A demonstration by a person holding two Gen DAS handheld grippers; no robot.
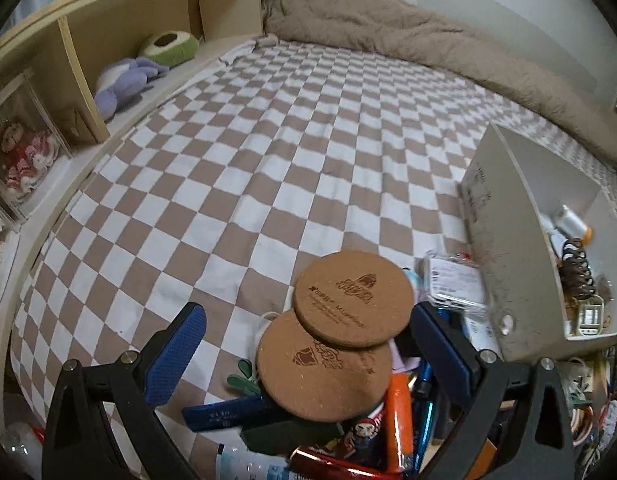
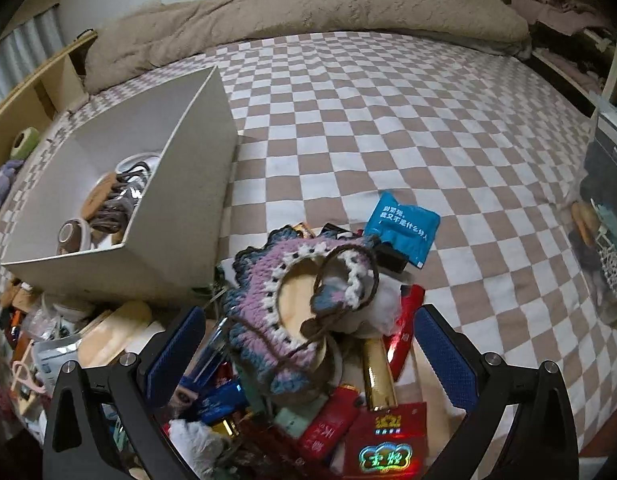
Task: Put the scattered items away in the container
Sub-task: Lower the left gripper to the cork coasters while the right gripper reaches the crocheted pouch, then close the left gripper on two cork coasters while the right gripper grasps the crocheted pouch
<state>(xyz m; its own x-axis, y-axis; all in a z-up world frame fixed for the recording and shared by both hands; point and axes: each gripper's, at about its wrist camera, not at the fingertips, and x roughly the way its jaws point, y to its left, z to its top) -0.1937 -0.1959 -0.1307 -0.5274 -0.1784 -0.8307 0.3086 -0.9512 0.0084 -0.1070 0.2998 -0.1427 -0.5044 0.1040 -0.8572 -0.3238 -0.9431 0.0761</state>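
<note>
Left wrist view: left gripper w/ jaws spread wide, holding nothing; its blue pads flank two round cork coasters, the upper one overlapping the lower. Coasters rest on top of a heap of small items: an orange tube, a dark blue flat bar, a clear packet. Container, a white open-top box, stands just right of the heap on the checkered bedsheet; a dark coiled hair tie and a small bottle w/ orange cap lie inside. Beige blanket is bunched along the far edge; wooden shelf at left holds plush toys.

Right wrist view: right gripper likewise released, fingers apart, nothing clamped. Between them, atop the pile, sits a crocheted purple-blue piece w/ white trim. Around it: gold tube, red packets, blue sachet at the pile's far edge. Same white box at left, touching the pile; hair ties and a roll of tape inside.
</note>
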